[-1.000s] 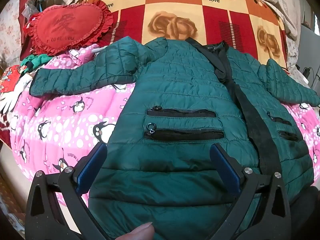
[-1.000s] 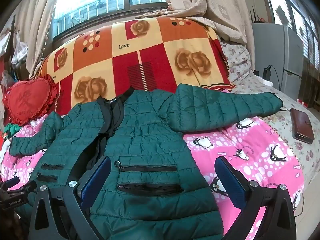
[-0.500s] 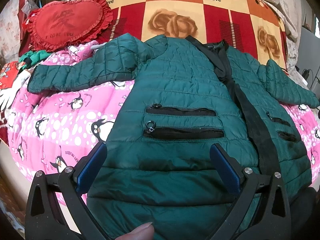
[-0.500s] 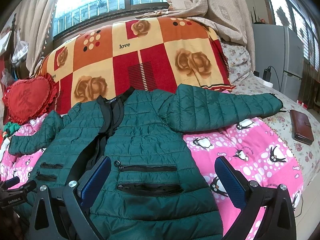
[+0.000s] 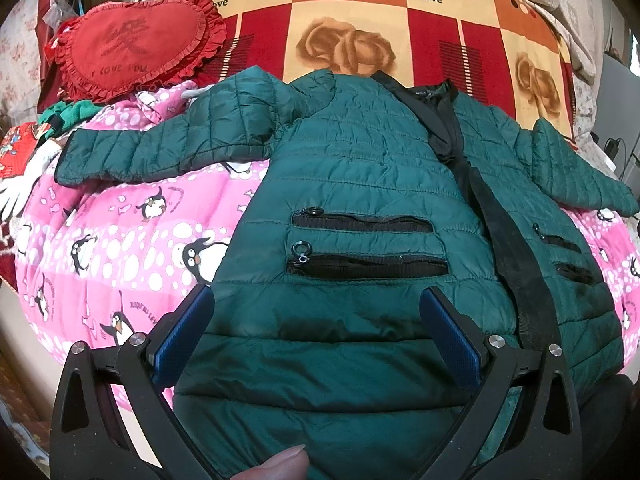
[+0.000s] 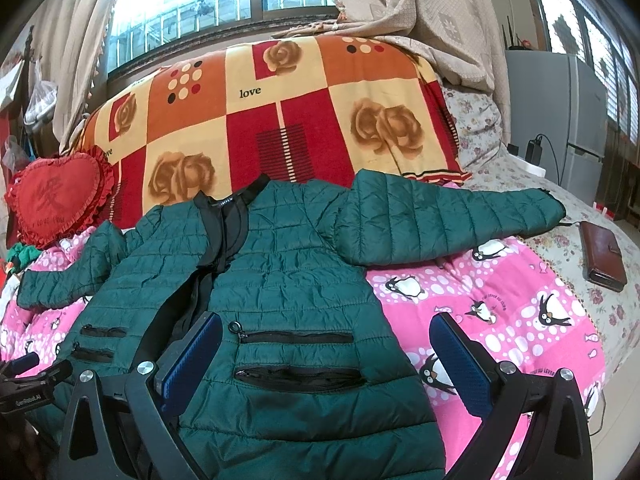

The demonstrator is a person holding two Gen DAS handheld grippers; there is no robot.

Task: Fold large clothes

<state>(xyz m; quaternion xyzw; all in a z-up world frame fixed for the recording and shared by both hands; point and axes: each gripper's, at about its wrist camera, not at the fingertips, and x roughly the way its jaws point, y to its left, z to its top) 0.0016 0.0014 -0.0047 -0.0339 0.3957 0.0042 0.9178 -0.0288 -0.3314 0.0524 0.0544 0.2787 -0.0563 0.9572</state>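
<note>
A dark green quilted jacket (image 5: 360, 184) lies face up on a pink penguin quilt (image 5: 120, 248), both sleeves spread out to the sides. It also shows in the right wrist view (image 6: 288, 280). A black placket runs down its front, with zip pockets on each side. My left gripper (image 5: 316, 312) is open and empty, hovering over the jacket's lower left panel near the hem. My right gripper (image 6: 326, 340) is open and empty over the lower right panel. The left gripper's tip (image 6: 28, 380) shows at the right wrist view's left edge.
A red and orange rose blanket (image 6: 280, 120) rises behind the jacket. A red heart cushion (image 5: 132, 44) sits at the back left. A brown wallet (image 6: 602, 256) lies on the floral sheet at the right. A window and curtains stand behind. A grey appliance (image 6: 556, 96) is at the far right.
The left gripper has drifted slightly back and left, so the jacket's left sleeve and heart cushion shift right in view. The right gripper has barely moved. Both stay open.
</note>
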